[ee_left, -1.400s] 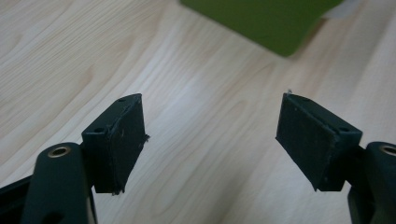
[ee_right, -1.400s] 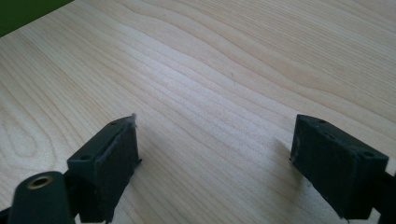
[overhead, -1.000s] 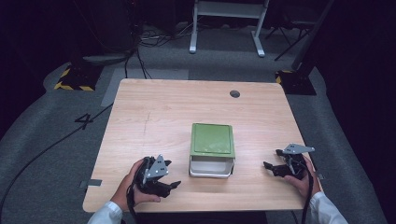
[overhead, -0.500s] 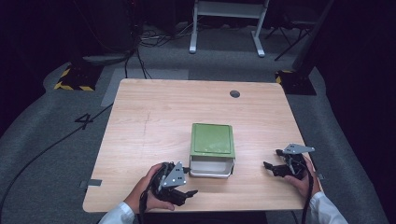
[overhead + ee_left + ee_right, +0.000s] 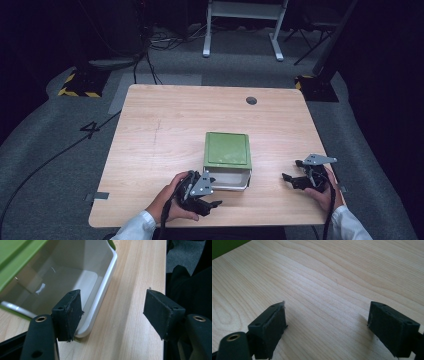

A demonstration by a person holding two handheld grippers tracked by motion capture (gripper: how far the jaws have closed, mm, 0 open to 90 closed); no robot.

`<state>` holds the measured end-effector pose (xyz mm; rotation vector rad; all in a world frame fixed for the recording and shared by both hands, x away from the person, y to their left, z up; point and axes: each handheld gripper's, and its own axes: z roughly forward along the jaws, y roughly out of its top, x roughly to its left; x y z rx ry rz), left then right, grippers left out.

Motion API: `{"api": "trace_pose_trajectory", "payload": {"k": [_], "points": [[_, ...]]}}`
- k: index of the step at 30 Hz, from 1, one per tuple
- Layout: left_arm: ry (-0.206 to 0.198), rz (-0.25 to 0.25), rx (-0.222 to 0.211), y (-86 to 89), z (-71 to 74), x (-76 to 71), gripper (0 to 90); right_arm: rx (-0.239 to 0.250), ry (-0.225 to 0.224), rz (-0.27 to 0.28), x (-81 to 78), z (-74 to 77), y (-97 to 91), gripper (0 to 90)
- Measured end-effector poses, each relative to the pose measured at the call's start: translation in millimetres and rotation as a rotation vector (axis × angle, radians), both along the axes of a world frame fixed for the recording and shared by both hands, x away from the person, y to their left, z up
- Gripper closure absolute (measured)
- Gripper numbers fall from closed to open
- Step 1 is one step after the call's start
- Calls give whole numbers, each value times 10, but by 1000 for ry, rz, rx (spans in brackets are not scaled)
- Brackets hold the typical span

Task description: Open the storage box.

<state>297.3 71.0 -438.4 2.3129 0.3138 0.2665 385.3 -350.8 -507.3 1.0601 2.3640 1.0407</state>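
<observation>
A white box [image 5: 227,180] with a green lid [image 5: 227,149] sits near the middle of the wooden table [image 5: 165,125]. My left gripper [image 5: 212,195] is open at the box's front left corner, held low over the table. In the left gripper view [image 5: 112,312] one pad [image 5: 68,311] stands just in front of the box's white wall [image 5: 75,272], and the other is over bare wood near the table's front edge. My right gripper [image 5: 292,170] is open over bare wood to the right of the box, apart from it, with nothing between its pads [image 5: 327,322].
A round cable hole [image 5: 251,100] lies at the table's back right. Grey floor surrounds the table, with cables [image 5: 55,160] on it at the left and a white frame's legs [image 5: 240,30] behind. The table's front edge runs close to both hands.
My left gripper has moved right along the front of the table, up to the box's front corner. The right gripper and the box have stayed still.
</observation>
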Motion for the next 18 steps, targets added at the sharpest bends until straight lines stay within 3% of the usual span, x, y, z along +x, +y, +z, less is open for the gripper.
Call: {"api": "trace_pose_trajectory", "payload": {"k": [9,11,12,15,18], "points": [[29,2,47,-116,-120,105,397,0,0,0,0,0,0,150],[19,10,51,-128,-134,121,436,0,0,0,0,0,0,150],[28,8,31,-121,-133,146,446,0,0,0,0,0,0,150],[41,11,33,-105,-138,160,509,0,0,0,0,0,0,150],[22,32,62,-104,-157,174,589,0,0,0,0,0,0,150]]}}
